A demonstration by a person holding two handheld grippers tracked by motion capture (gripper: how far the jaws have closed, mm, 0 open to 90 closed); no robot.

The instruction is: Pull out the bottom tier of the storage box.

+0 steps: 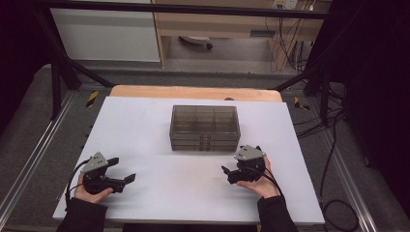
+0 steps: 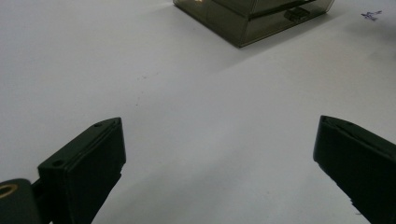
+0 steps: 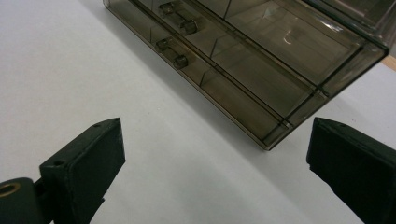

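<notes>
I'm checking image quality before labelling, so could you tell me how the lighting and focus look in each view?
High view: dim, even light on the white table, dark corners, slightly soft. Left gripper view: near jaws blurred, a bright glint on the smoky drawer box. Right gripper view: the box's drawer knobs fairly sharp, with soft reflections on its top; jaws out of focus.

Drawer box: a small, smoke-tinted, see-through plastic cabinet, rectangular and low, standing upright on the white counter towards its far middle. Its front faces the person and carries stacked shallow drawers, all pushed in. In the right gripper view the drawer box shows paired knob handles on the drawer fronts and thin inner dividers. In the left gripper view one corner of the drawer box appears at the top edge.
</notes>
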